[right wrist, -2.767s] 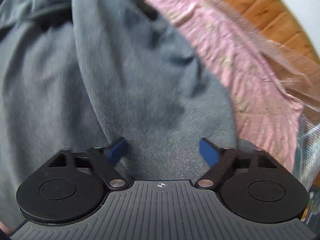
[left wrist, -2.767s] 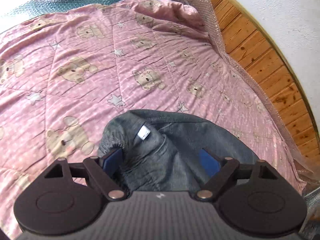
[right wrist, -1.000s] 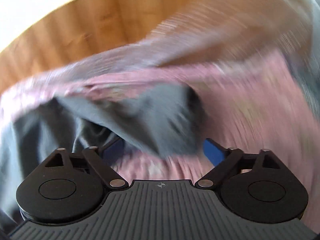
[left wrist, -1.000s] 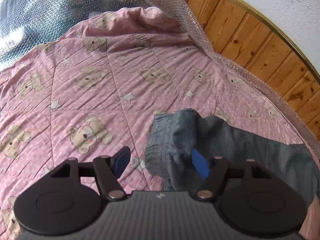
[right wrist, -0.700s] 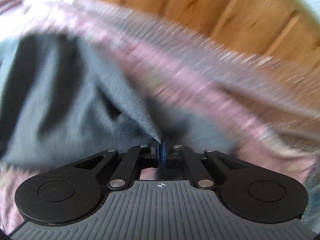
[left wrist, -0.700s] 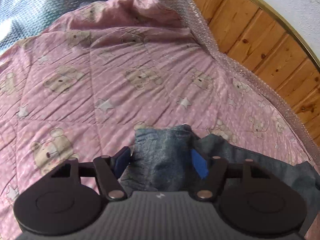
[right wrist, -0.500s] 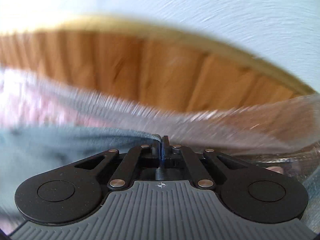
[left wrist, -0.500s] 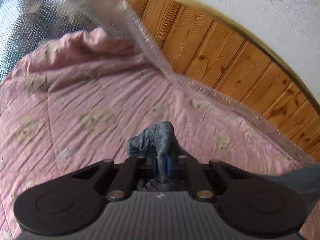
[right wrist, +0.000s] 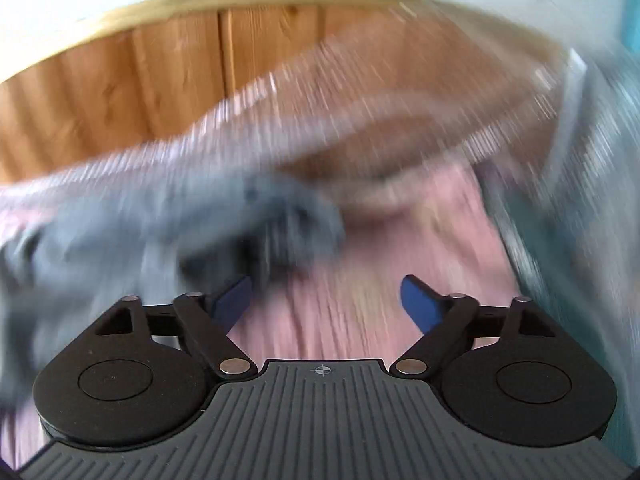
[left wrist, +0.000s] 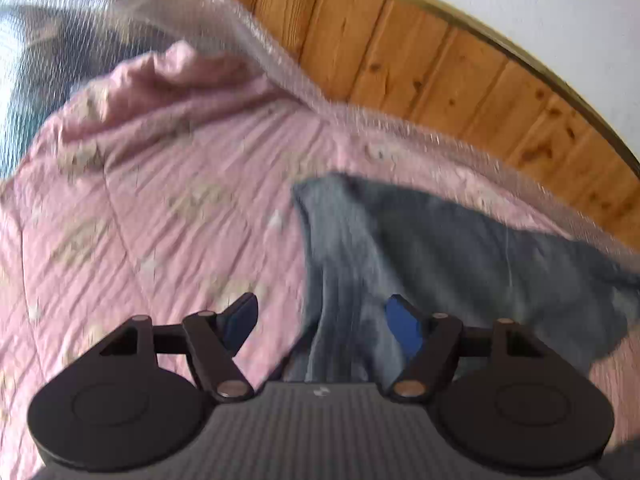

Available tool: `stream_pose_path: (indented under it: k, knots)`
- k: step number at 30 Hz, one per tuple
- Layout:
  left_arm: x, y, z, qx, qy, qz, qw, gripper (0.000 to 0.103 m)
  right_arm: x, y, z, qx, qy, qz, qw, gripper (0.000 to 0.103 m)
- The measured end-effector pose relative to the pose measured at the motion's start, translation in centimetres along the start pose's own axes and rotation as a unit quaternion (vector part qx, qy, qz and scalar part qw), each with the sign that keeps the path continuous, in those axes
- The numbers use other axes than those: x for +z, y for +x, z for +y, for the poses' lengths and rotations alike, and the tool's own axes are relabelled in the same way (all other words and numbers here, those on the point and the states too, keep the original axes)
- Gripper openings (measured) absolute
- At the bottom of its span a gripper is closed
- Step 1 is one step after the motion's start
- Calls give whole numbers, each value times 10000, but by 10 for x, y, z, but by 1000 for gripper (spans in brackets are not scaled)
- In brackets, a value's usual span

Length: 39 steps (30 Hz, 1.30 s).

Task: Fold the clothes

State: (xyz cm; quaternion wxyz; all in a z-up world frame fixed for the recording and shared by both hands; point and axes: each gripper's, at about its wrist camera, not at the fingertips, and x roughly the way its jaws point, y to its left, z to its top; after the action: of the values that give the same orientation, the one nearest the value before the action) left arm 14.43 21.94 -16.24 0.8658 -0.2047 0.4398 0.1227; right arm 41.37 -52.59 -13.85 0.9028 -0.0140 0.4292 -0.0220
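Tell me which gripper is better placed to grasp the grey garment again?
Probably left. The left gripper is open with the grey garment between its fingers; the open right gripper frames only the pink quilt.

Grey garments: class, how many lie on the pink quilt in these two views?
1: the grey garment lies spread on the pink quilt near the wooden wall panelling; the blurred right view shows it too. Others may lie out of view.

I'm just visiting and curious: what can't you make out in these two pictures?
- Right wrist view: motion blur smears the grey garment; its type is unclear.
- Left wrist view: the garment runs under the left hand-held gripper and off the right edge.
- Quilt: prints blurred.
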Motion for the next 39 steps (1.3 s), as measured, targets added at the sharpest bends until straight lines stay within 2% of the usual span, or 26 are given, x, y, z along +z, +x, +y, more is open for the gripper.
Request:
stream_pose_path:
  k: [4, 6, 7, 9, 10, 11, 14, 16, 18, 24, 26, 27, 29, 30, 31, 32, 33, 35, 38, 39]
  knots:
    - [-72, 5, 11, -268, 462, 761, 9957, 73, -117, -62, -28, -157, 601, 705, 9956, 86]
    - [-87, 9, 14, -178, 646, 702, 9953, 71, -170, -90, -35, -178, 1010, 1023, 9894, 86]
    - [-88, 8, 17, -244, 623, 657, 9956, 57, -188, -103, -35, -173, 1187, 1100, 9867, 86]
    - [-87, -2, 25, -432, 527, 579, 9960, 15, -223, -128, -33, -139, 1570, 1195, 9802, 87]
    - [-84, -10, 30, -549, 454, 537, 9960, 14, -236, -138, -31, -120, 1749, 1161, 9777, 88]
    - [-83, -29, 38, -619, 334, 309, 9970, 14, -248, -148, -30, -119, 1889, 1117, 9756, 88]
    - [-89, -74, 87, -542, -274, 74, 9981, 14, -267, -172, -26, -173, 2252, 835, 9706, 88]
    - [-102, -88, 117, -596, -640, 140, 9961, 15, -274, -185, -24, -169, 2454, 638, 9672, 91]
    - [-112, -83, 133, -672, -793, 343, 9940, 16, -282, -192, -26, -133, 2707, 514, 9612, 94]
    - [-111, -89, 118, -969, -745, 109, 9924, 26, -300, -179, -25, 139, 3370, 407, 9405, 94]
    - [-111, -89, 107, -907, -578, 105, 9941, 25, -304, -167, -22, 260, 3601, 466, 9314, 93]
    - [-107, -93, 102, -907, -517, 4, 9945, 19, -306, -161, -21, 320, 3715, 495, 9265, 88]
    - [-99, -100, 91, -907, -395, -198, 9949, 16, -306, -150, -15, 449, 3830, 557, 9210, 76]
    - [-94, -104, 86, -908, -338, -300, 9948, 15, -301, -145, -10, 524, 3745, 593, 9238, 62]
    - [-84, -112, 83, -949, -387, -448, 9937, 14, -295, -140, -4, 599, 3660, 629, 9266, 32]
    - [-74, -119, 81, -989, -437, -595, 9924, 14, -287, -137, -2, 613, 3562, 605, 9304, 12]
    - [-64, -127, 79, -1029, -484, -741, 9907, 14, -276, -137, -1, 581, 3455, 536, 9351, 2]
    - [-51, -147, 82, -1081, -521, -948, 9882, 14, -250, -157, -1, 611, 3248, 66, 9438, 2]
    - [-30, -177, 87, -1155, -576, -1255, 9837, 14, -210, -225, 9, 874, 2819, -1126, 9488, 2]
    - [-30, -181, 93, -1092, -568, -1254, 9844, 14, -199, -251, 15, 978, 2606, -1466, 9492, 2]
